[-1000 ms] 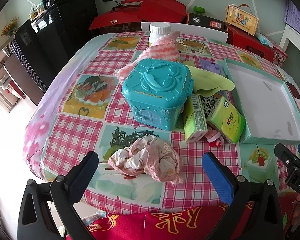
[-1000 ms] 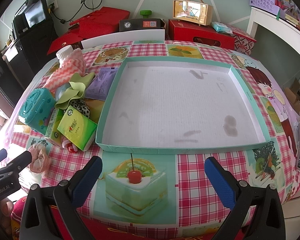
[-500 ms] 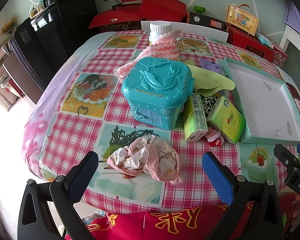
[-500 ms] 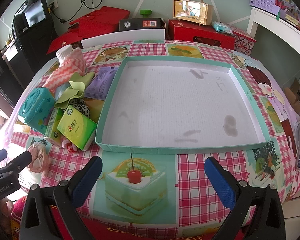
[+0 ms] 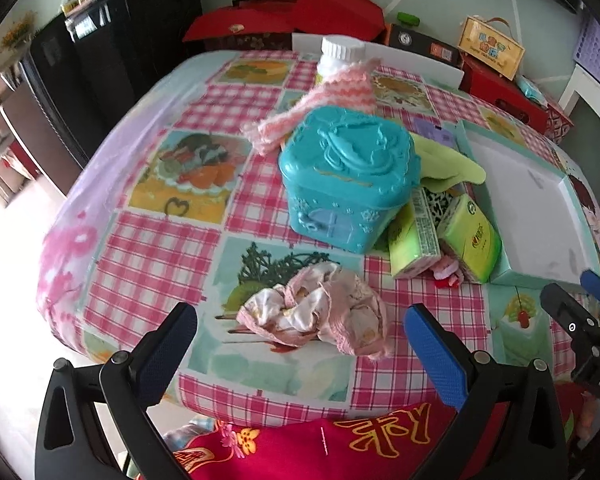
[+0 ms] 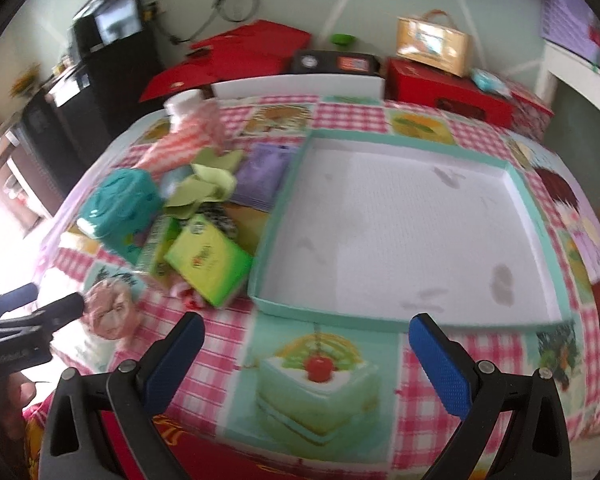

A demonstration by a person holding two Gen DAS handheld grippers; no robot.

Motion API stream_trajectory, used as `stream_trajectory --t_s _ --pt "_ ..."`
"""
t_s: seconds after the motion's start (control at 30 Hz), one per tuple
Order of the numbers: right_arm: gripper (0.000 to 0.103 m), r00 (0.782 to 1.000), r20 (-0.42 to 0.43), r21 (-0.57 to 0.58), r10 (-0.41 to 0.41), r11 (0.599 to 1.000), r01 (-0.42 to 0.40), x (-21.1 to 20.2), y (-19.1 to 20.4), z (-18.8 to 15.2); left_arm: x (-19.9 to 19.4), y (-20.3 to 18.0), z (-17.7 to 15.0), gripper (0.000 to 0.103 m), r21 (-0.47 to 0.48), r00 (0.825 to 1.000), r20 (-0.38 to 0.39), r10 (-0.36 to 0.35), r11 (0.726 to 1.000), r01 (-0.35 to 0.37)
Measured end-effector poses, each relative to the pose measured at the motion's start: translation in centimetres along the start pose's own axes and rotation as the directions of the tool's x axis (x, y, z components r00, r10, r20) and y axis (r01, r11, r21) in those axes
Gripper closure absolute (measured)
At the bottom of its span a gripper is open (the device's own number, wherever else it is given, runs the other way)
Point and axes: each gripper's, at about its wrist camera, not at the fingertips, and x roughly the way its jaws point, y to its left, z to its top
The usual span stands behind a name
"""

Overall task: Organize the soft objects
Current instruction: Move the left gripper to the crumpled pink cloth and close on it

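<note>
Pink crumpled cloth (image 5: pixel 320 312) lies near the table's front edge, just ahead of the left gripper (image 5: pixel 300 344), whose fingers are spread wide. The right gripper (image 6: pixel 306 354), equally wide, hovers before the empty tray (image 6: pixel 380 322). A shallow pinch could catch only a fold, letting the cloth slip loose.

The right wrist view is smeared by motion blur, so the print on the green tissue pack (image 6: pixel 207 264) cannot be read there. In the left wrist view the teal plastic box (image 5: pixel 346 178) covers the near end of the pink knitted cloth (image 5: pixel 324 100) and most of the white-capped bottle (image 5: pixel 342 54) behind it. The black-and-white patterned item (image 5: pixel 440 202) shows only as a sliver between the tissue packs, too little to identify. A small pink and red thing (image 5: pixel 448 272) lies half under the packs. The right tool (image 5: pixel 580 304) is cut off by the picture's right edge. The tray (image 5: pixel 496 280) has its far corner lost to the fisheye rim.
</note>
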Motion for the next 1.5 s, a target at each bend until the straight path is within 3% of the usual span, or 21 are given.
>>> stream_trajectory --t_s 0.2,0.37,0.57,0.67,0.77,1.03,1.23,1.5 --pt "0.000 0.999 0.025 -0.147 0.029 0.989 -0.025 0.8 3.1 1.3 1.8 -0.4 0.0 0.000 0.007 0.997 -0.069 -0.025 1.000 0.025" --pt "0.000 1.000 -0.016 -0.254 0.021 0.967 -0.024 3.0 5.4 2.1 2.6 -0.4 0.4 0.000 0.004 0.995 -0.094 -0.024 1.000 0.025" --pt "0.002 0.999 -0.044 -0.301 0.024 0.953 -0.037 4.7 6.4 2.7 4.0 0.2 1.1 0.002 -0.020 0.992 -0.125 -0.027 0.999 0.025" --pt "0.003 0.999 -0.045 -0.326 0.031 0.944 -0.044 5.1 6.8 2.9 4.5 0.4 1.2 0.007 -0.023 0.990 -0.135 -0.040 0.999 0.037" --pt "0.012 0.997 -0.066 -0.346 0.042 0.936 -0.063 5.8 7.2 3.1 5.3 0.4 1.5 0.012 -0.020 0.987 -0.153 -0.053 0.999 0.050" --pt "0.018 0.995 -0.089 -0.356 0.049 0.931 -0.078 6.8 7.5 3.3 6.6 0.5 1.9 0.037 -0.011 0.983 -0.169 -0.076 0.997 0.075" --pt "0.023 0.994 -0.099 -0.369 0.047 0.926 -0.081 7.3 7.7 3.4 7.6 -0.3 1.9 0.045 0.005 0.983 -0.165 -0.076 0.997 0.078" --pt "0.030 0.993 -0.111 -0.386 0.046 0.918 -0.086 7.7 8.0 3.3 7.9 -0.5 2.4 0.049 0.002 0.983 -0.161 -0.084 0.996 0.085"
